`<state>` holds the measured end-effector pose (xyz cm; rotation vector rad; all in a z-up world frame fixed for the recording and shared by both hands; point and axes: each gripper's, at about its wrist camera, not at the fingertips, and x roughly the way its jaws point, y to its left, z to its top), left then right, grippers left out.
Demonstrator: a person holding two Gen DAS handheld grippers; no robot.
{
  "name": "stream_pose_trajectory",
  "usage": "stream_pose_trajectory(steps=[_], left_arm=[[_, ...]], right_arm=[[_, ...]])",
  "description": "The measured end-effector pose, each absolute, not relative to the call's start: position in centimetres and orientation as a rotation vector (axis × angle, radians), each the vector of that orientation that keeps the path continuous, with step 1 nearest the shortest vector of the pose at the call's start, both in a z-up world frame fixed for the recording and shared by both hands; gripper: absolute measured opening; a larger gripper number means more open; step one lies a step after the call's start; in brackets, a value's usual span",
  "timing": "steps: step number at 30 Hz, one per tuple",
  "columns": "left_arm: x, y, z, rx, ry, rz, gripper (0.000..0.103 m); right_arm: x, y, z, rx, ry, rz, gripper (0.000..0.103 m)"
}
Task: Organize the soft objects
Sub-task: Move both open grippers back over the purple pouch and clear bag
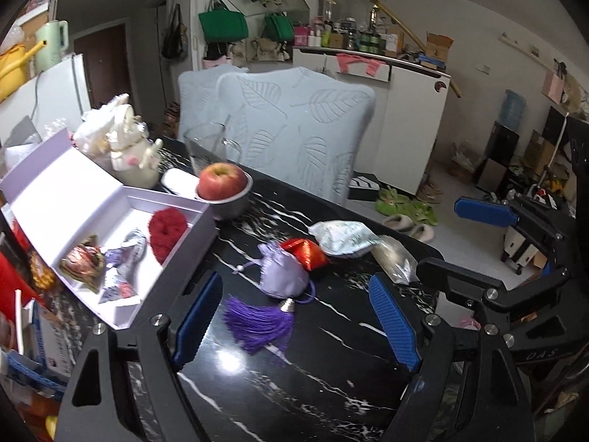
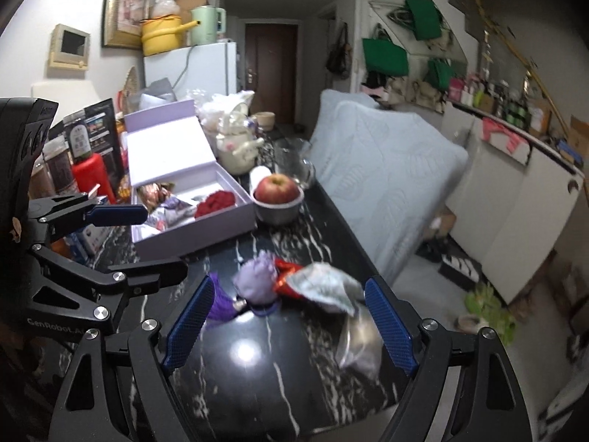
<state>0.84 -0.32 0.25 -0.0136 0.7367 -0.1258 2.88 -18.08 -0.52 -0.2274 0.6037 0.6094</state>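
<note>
A lilac drawstring pouch (image 1: 281, 274) with a purple tassel (image 1: 257, 322) lies on the black marble table (image 1: 294, 386). My left gripper (image 1: 294, 316) is open around the tassel without touching it. Behind the pouch lie a red satin pouch (image 1: 309, 254), a white patterned pouch (image 1: 342, 237) and a clear plastic bag (image 1: 395, 261). In the right wrist view my right gripper (image 2: 291, 316) is open over the same cluster: the lilac pouch (image 2: 257, 283), the red pouch (image 2: 285, 276), the white pouch (image 2: 324, 287) and the clear bag (image 2: 359, 342). An open white box (image 1: 184, 254) on the left holds a red knitted piece (image 1: 165, 230) and several sachets.
An apple (image 1: 222, 180) sits in a metal bowl (image 1: 232, 208) beside the box, with a glass jug (image 1: 206, 147) and a cream teapot (image 1: 132, 154) behind. Bottles and packets (image 2: 88, 169) crowd the table's left side. A leaf-patterned chair back (image 1: 302, 129) stands across the table.
</note>
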Motion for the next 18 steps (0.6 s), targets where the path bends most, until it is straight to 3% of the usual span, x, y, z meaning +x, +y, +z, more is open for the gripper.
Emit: stream_pose_trajectory(steps=[18], left_arm=[[4.0, -1.9, -5.6, -0.073, 0.86, -0.145, 0.082]], right_arm=[[4.3, -22.2, -6.8, -0.142, 0.736, 0.498, 0.085]])
